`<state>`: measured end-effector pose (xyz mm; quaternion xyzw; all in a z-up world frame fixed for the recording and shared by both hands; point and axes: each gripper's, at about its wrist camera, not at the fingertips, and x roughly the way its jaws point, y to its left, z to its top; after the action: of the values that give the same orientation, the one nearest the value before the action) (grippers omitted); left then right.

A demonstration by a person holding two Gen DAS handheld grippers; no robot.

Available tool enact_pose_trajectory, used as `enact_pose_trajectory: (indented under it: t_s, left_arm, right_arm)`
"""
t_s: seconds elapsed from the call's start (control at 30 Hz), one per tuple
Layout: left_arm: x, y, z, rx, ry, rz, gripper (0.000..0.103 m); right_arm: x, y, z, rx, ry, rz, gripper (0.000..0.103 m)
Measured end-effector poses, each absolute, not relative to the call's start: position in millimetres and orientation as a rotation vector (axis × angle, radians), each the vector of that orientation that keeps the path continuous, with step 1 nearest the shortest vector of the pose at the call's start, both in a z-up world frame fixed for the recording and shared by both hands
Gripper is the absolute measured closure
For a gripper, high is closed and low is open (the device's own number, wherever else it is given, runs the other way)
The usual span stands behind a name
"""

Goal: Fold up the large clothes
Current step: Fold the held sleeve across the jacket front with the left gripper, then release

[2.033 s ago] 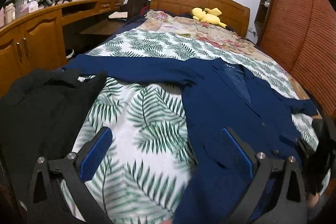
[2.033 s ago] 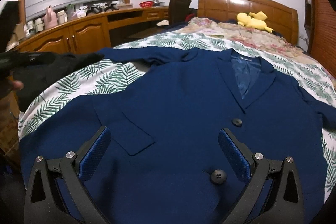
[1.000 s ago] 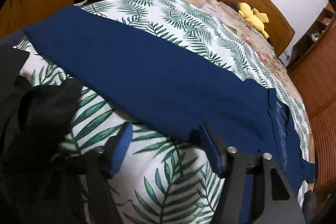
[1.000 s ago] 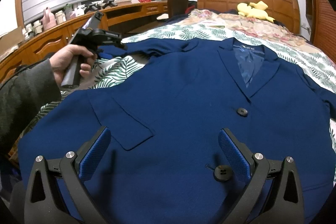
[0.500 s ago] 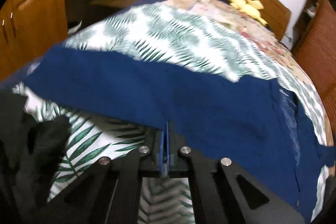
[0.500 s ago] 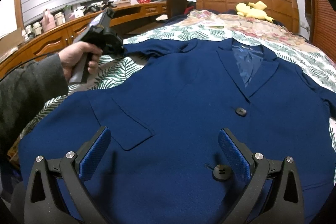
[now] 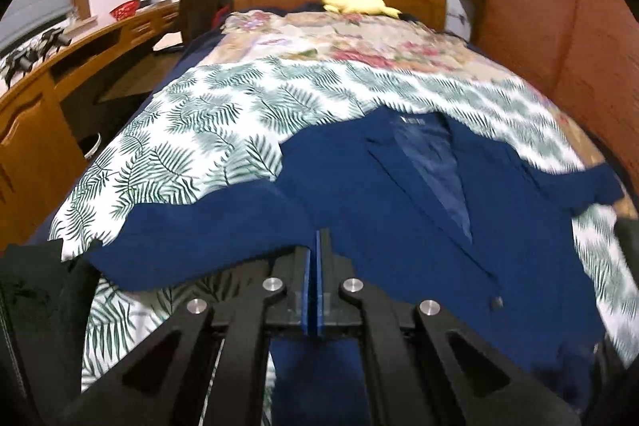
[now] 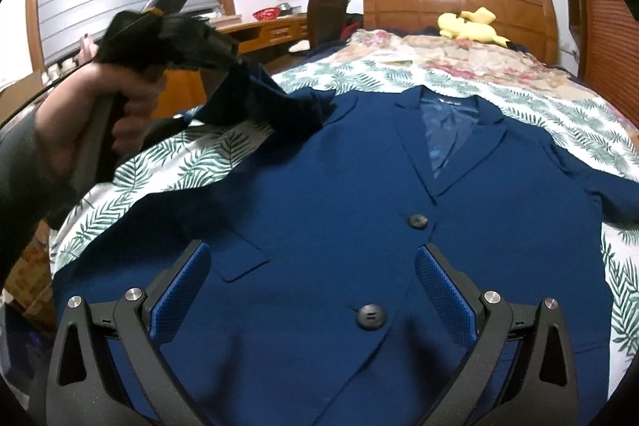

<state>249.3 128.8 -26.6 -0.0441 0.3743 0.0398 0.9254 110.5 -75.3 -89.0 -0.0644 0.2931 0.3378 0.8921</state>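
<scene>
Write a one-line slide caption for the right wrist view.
Left gripper lifts the navy blazer by its sleeve while the open right gripper hovers over its buttoned front.

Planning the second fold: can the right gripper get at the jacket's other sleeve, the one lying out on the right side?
Probably yes. The right gripper hovers open over the blue jacket front, and the right sleeve lies flat on the leaf-print bedspread with nothing on it. The left gripper holds the opposite sleeve, well clear.
</scene>
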Motion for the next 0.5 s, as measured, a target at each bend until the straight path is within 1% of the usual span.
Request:
enact_pose_trajectory:
  t_s: [0.07,0.13,0.2,0.27,0.33,0.37,0.5]
  left_arm:
    - [239.7,122.0,-34.3,-0.070,0.786,0.080,0.103]
    - [227.8,121.0,-42.8,-0.044,0.804,0.074,0.100]
    - [216.6,120.2,-47.7,-0.038,0.807,0.074,0.093]
    - [202.7,127.0,-49.4,-0.049,0.804,0.073,0.079]
    - [195.0,135.1,-49.9,-0.057,0.797,0.084,0.076]
    - [192.9,138.5,-51.2,-0.054,0.793,0.095,0.072]
    - [190.2,169.7,-58.4,-0.058,0.793,0.163,0.067]
  right_arm:
    - [111.9,-76.8,-87.3,-0.132,0.605,0.696,0.000]
    - [112.3,-77.6,-86.7,-0.137,0.600,0.687,0.000]
    - [112.6,-78.5,-86.9,-0.137,0.600,0.686,0.000]
    - [113.1,-78.5,-87.2,-0.136,0.600,0.683,0.000]
    - [113.3,-78.1,-88.0,-0.135,0.600,0.683,0.000]
    - [113.2,-77.9,-88.4,-0.136,0.600,0.682,0.000]
    - [113.4,-76.4,-91.4,-0.144,0.608,0.679,0.000]
